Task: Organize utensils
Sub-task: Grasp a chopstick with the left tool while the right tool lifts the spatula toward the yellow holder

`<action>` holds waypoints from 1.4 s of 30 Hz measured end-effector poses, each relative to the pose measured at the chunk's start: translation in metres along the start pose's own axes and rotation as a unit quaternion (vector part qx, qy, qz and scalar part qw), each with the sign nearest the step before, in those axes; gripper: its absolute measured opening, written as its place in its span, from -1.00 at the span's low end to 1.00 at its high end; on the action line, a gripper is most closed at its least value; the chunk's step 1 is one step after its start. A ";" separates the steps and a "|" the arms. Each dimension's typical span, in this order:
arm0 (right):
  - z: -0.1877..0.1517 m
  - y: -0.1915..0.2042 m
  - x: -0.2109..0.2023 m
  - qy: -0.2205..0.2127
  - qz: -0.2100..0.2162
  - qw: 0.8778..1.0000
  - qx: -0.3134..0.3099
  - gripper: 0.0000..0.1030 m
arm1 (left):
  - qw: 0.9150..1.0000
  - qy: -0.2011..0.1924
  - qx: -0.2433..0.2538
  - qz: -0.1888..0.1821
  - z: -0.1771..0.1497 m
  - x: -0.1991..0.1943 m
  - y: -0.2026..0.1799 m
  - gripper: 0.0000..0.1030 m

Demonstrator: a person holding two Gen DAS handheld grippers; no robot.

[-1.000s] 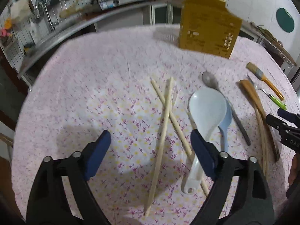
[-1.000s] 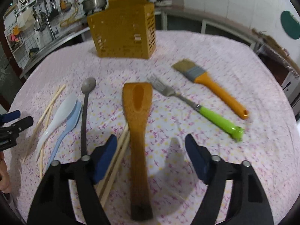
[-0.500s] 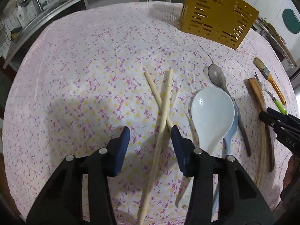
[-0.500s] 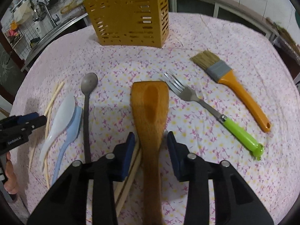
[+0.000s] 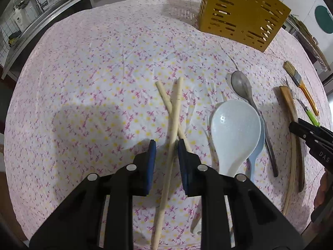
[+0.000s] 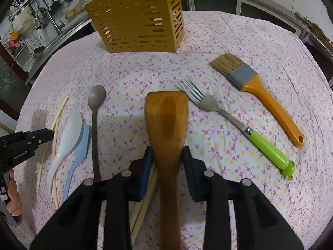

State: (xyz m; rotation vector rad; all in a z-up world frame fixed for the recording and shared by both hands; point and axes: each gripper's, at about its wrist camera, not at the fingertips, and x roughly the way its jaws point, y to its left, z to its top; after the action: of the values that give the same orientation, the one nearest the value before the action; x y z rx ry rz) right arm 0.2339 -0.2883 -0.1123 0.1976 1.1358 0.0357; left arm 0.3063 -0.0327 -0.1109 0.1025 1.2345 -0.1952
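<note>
Two pale chopsticks (image 5: 175,108) lie crossed on the flowered cloth. My left gripper (image 5: 165,145) points down over their crossing. Its jaws are closing with the sticks between them; the right pad is at the sticks and a gap shows at the left pad. My right gripper (image 6: 167,152) has both blue pads against the neck of the wooden spatula (image 6: 166,116), and its jaws are still closing a little. A second pair of chopsticks (image 6: 145,198) lies under its left finger. The yellow slotted holder (image 6: 137,18) stands at the back.
Between the grippers lie a white rice spoon (image 5: 235,133) on a light blue spoon (image 5: 255,160) and a metal spoon (image 5: 241,83). To the spatula's right are a green-handled fork (image 6: 208,104) and an orange-handled brush (image 6: 249,77). A kitchen counter runs behind the table.
Both grippers came forward and lower over their utensils. The left jaws narrowed around the crossed chopsticks, and the right jaws narrowed onto the spatula's neck.
</note>
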 end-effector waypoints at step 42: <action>0.049 0.006 -0.096 -0.241 0.007 0.970 0.028 -0.41 | 0.953 -0.299 0.023 -0.041 0.048 -0.121 -0.045 -0.92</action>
State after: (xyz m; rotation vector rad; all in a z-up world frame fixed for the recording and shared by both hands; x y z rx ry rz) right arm 0.2381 -0.3019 -0.0050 0.2492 0.6496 -0.0324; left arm 0.3032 -0.0742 0.0202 0.0270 0.6301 -0.3019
